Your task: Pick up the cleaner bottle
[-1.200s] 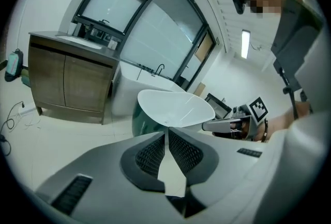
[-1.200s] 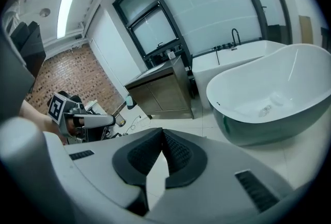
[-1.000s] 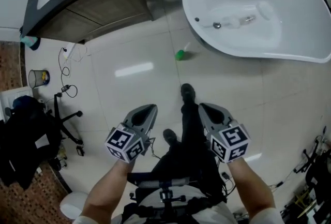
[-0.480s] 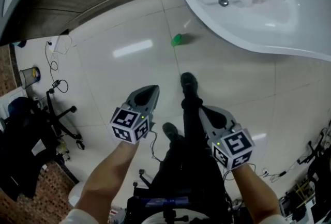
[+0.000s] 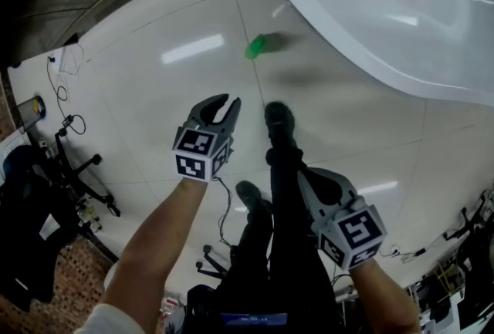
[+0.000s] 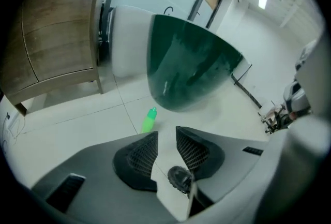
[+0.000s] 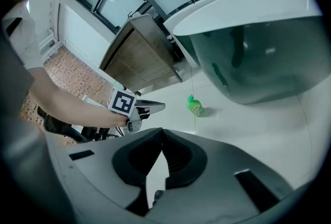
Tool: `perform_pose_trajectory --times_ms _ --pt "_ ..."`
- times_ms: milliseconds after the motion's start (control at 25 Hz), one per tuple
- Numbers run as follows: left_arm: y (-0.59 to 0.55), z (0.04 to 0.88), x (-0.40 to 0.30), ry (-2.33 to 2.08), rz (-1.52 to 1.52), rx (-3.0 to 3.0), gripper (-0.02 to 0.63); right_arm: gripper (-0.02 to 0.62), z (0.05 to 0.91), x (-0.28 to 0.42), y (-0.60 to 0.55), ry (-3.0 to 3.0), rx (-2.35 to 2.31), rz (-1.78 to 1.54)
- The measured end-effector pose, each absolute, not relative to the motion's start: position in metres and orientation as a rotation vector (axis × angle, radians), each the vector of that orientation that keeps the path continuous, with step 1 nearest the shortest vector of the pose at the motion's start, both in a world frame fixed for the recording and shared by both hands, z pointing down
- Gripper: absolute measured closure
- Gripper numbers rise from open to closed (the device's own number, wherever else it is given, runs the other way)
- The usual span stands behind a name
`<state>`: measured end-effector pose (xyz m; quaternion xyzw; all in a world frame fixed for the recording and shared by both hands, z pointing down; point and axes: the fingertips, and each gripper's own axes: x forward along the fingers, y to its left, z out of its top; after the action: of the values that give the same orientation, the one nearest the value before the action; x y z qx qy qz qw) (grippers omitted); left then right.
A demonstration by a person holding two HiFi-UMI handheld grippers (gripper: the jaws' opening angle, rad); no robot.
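Observation:
The green cleaner bottle [image 5: 257,45] stands on the white tiled floor beside the bathtub, also seen in the left gripper view [image 6: 150,119] and the right gripper view [image 7: 195,106]. My left gripper [image 5: 225,102] hangs above the floor, well short of the bottle. Its jaws have just been opening and stand a little apart [image 6: 166,137] with nothing between them. My right gripper [image 5: 302,170] is lower in the head view, over the person's dark trouser leg. Its jaws are shut [image 7: 162,132] and hold nothing.
A white bathtub [image 5: 401,32] fills the upper right, just behind the bottle. A wooden cabinet [image 6: 51,47] stands to the left. The person's black shoes [image 5: 279,124] are between the grippers. Cables [image 5: 65,124], a bin [image 5: 31,109] and a chair base lie at the left.
Both grippers have sunk toward the floor. The left one has pushed ahead toward the bottle and its jaws have parted. The head camera has come closer to the floor.

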<state>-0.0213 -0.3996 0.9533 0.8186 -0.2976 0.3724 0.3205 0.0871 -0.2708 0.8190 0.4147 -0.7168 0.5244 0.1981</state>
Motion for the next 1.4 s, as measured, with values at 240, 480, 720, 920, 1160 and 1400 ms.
perform_pose_trajectory --times_ms 240,480,720,920,1160,1400 --pt "-0.418 1.017 -0.011 -0.799 1.084 2.157 0.423 0.589 0.848 0.1 -0.263 -1.923 1.143 1.544" --pt "-0.445 1.061 0.007 -0.793 1.17 2.211 0.359 0.589 0.866 0.116 -0.262 -1.876 1.169 1.583" --pt "-0.466 1.098 0.016 -0.771 1.27 2.249 0.311 0.589 0.884 0.119 -0.265 -1.836 1.163 1.624" --pt "-0.468 1.118 0.03 -0.714 1.302 2.264 0.311 0.589 0.893 0.122 -0.262 -1.822 1.168 1.652" --pt "-0.481 1.135 0.039 -0.716 1.332 2.261 0.311 0.589 0.9 0.127 -0.262 -1.793 1.158 1.653" --pt "-0.479 1.157 0.056 -0.654 1.33 2.249 0.311 0.589 0.909 0.13 -0.261 -1.778 1.156 1.652"
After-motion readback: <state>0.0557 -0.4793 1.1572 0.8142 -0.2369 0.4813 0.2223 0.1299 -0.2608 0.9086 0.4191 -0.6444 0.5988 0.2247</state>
